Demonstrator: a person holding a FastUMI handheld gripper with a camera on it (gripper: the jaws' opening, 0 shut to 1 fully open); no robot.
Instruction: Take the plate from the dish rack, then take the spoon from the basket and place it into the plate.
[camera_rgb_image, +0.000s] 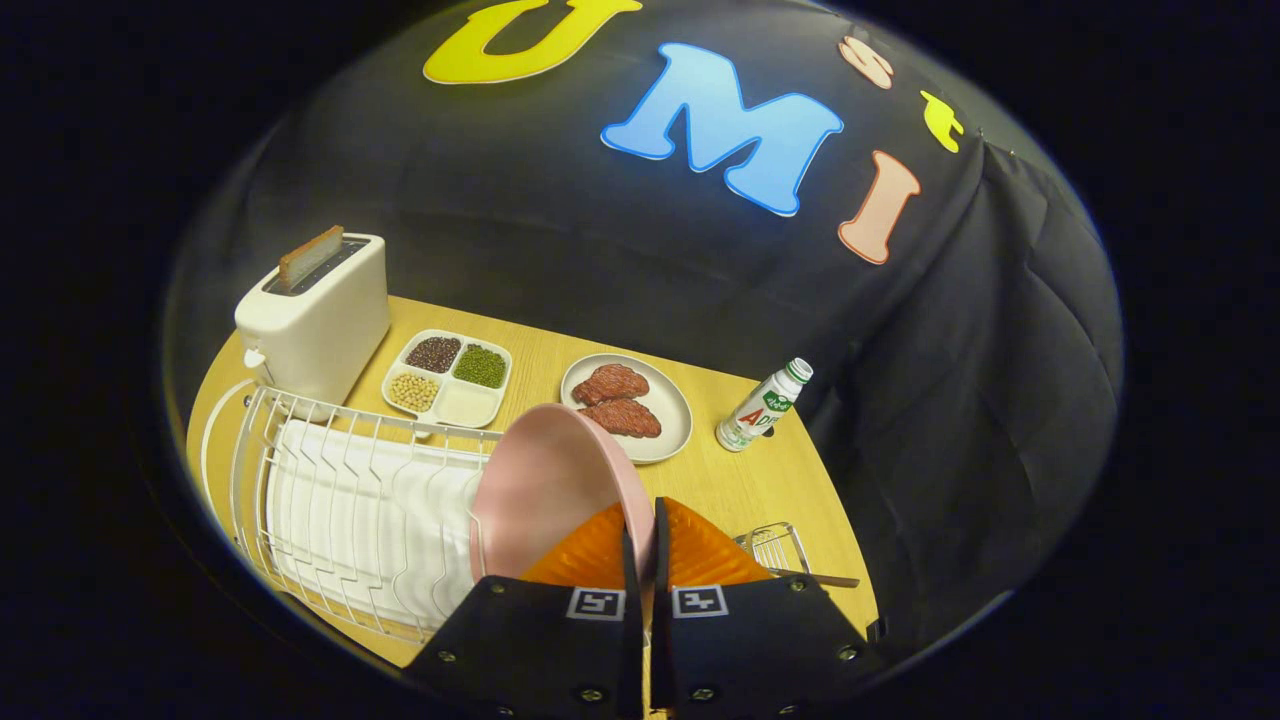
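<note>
Clamping the rim of the pink plate with the tool, fingers nearly together and pressing on it from both sides. Holding the plate tilted at the right end of the white dish rack. Showing the wire basket just right of the fingers, a handle sticking out. Resting farther back on the bench: divided tray, meat plate, bottle, toaster.

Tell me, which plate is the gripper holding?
The pink plate, pinched by its rim in the gripper beside the dish rack. The grey plate holds meat; the divided one holds beans.
</note>
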